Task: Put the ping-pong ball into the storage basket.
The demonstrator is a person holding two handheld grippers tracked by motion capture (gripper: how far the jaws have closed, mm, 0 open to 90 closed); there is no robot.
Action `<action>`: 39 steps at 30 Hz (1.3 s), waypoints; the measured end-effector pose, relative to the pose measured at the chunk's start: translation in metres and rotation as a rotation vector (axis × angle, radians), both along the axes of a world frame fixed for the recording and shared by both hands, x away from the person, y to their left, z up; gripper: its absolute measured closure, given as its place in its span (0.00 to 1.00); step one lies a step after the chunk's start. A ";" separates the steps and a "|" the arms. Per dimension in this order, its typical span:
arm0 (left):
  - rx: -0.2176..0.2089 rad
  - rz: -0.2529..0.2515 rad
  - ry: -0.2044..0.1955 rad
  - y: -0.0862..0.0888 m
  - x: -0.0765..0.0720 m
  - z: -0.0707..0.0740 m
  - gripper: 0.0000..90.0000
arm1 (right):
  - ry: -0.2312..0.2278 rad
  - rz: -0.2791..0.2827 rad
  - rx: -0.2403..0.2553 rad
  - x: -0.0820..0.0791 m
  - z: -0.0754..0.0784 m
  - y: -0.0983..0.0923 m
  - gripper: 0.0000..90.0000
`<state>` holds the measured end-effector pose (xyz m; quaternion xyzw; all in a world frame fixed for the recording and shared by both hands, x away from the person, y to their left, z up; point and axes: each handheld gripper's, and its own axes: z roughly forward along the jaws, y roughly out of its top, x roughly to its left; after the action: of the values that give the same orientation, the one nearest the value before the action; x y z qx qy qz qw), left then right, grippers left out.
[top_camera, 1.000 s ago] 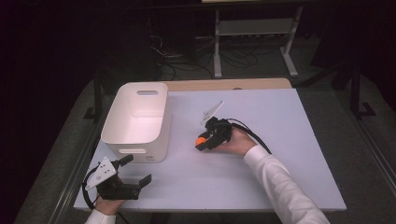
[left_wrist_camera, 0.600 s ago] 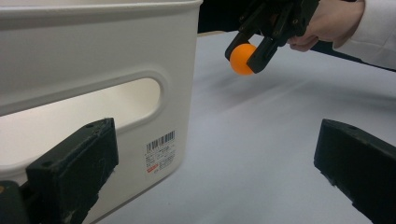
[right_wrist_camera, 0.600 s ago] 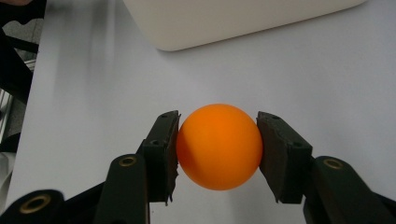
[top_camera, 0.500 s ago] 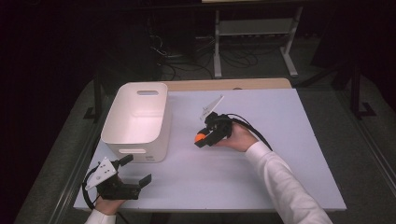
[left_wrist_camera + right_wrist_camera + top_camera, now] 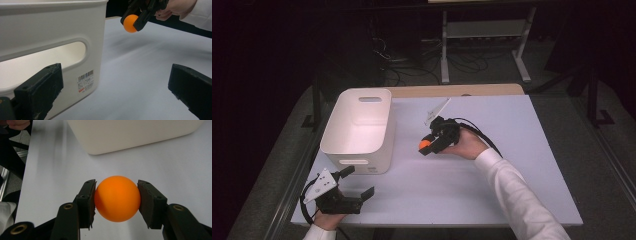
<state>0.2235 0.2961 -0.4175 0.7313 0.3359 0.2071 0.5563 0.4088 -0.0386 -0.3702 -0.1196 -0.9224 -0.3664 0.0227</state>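
An orange ball [image 5: 117, 198] sits pinched between the two black pads of my right gripper [image 5: 117, 202], which is shut on it and held clear above the white table. From above, the ball [image 5: 425, 144] shows at the tip of the right gripper [image 5: 428, 147], just right of the white bin [image 5: 357, 131]. In the left gripper view the ball [image 5: 129, 23] hangs in the air beyond the bin's corner. My left gripper [image 5: 358, 182] rests near the table's front left, jaws wide open with nothing between them, pointing at the bin's near wall [image 5: 50, 50].
The white bin [image 5: 135, 132] has handle slots in its end walls and a barcode label [image 5: 85, 80] on the near one. The white table [image 5: 492, 170] spreads right and in front of the bin. A metal stand [image 5: 482, 35] and cables lie on the dark floor beyond.
My right gripper has risen a little with the orange ball in it. The left gripper has stayed where it was.
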 end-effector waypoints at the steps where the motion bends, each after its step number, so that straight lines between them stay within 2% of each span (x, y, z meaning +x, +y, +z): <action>1: -0.001 0.000 0.000 0.000 0.000 0.000 0.00 | 0.008 0.002 -0.008 0.000 0.002 0.001 0.55; 7: -0.002 0.002 0.003 0.000 0.000 0.000 0.00 | 0.005 0.006 -0.007 0.001 0.011 0.004 0.55; 9: -0.003 0.002 0.003 0.000 0.000 0.000 0.00 | -0.012 0.010 -0.007 0.001 0.014 0.006 0.55; 15: 0.000 0.001 0.003 0.000 0.000 0.000 0.00 | -0.022 0.025 -0.002 0.002 0.022 0.009 0.55; 18: -0.001 0.001 0.004 0.000 0.000 0.000 0.00 | 0.007 0.013 -0.016 0.001 0.027 0.009 0.55; 23: -0.018 0.006 0.014 -0.001 -0.001 0.000 0.00 | -0.008 0.020 -0.014 0.003 0.034 0.011 0.55; 26: 0.007 -0.002 -0.003 0.001 0.000 0.000 0.00 | -0.010 0.022 -0.007 0.003 0.039 0.012 0.55; 27: -0.008 0.005 0.012 0.000 -0.001 0.000 0.00 | -0.014 0.024 -0.012 0.003 0.040 0.012 0.55; 28: -0.006 0.005 0.011 0.000 -0.001 0.000 0.00 | -0.028 0.035 0.002 0.005 0.041 0.013 0.55; 34: 0.000 0.002 0.009 0.000 -0.001 0.000 0.00 | -0.047 0.051 0.002 0.005 0.046 0.019 0.55; 35: 0.003 0.001 0.009 0.001 -0.001 0.001 0.00 | -0.037 0.048 -0.004 0.005 0.047 0.020 0.55; 39: -0.006 -0.002 0.003 0.000 0.000 0.000 0.00 | -0.044 0.060 0.003 0.007 0.051 0.025 0.55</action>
<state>0.2238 0.2966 -0.4177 0.7301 0.3368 0.2044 0.5583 0.4160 -0.0138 -0.3191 -0.0839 -0.9254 -0.3693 0.0137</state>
